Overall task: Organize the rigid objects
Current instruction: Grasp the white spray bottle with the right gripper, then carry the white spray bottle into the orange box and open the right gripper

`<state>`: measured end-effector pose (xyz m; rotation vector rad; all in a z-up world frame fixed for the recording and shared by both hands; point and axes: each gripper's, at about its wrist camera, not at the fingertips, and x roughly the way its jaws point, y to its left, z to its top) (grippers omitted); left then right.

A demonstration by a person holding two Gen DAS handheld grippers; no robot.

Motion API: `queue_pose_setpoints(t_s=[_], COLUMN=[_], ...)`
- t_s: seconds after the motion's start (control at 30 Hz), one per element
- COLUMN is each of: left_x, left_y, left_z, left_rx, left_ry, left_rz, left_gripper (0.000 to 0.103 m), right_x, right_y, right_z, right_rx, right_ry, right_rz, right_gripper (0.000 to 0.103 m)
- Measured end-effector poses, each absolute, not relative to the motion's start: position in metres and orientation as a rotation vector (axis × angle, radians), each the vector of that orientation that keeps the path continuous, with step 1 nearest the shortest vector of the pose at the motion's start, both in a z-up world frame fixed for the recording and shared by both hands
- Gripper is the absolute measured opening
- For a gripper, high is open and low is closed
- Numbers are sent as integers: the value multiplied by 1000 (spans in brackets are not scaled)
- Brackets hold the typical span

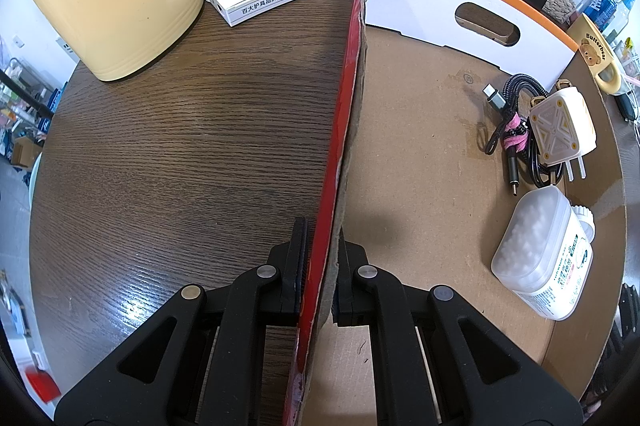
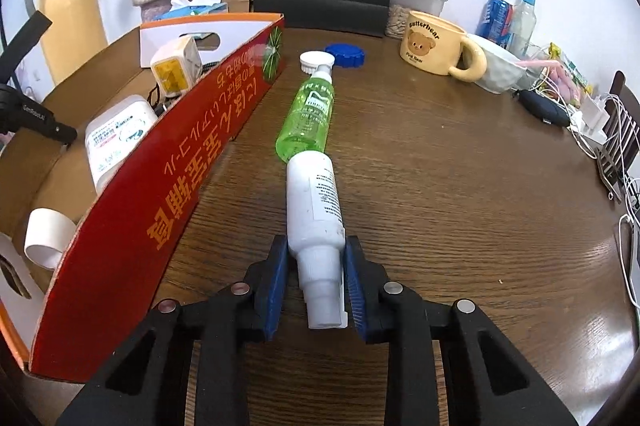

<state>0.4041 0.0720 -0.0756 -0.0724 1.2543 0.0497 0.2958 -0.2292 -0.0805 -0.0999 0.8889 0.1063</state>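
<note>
While clamped: left gripper (image 1: 320,266) on box wall (image 1: 348,130), right gripper (image 2: 316,282) on white bottle (image 2: 316,202) (bare tabletop (image 2: 460,186) rightward).

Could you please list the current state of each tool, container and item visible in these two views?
Left tool: shut on the cardboard box wall.
Right tool: closed around the white bottle, which lies on the table.
Green bottle: lying on its side, outside the box.
Charger: inside the box, unplugged.
Cotton swab container: lying in the box, lid closed.
Mug: upright.
</note>
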Motion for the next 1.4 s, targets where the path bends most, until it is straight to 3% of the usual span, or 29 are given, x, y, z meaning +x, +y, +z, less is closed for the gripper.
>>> queue_pose_setpoints(t_s=[1.4], left_x=[404], left_y=[72], left_z=[-76], left_rx=[-72], left_ry=[1254], left_rz=[50], left_gripper=[4], right_x=[327], right_y=[-193], right_z=[19], right_rx=[-194], right_ry=[579], right_rz=[151], right_gripper=[30])
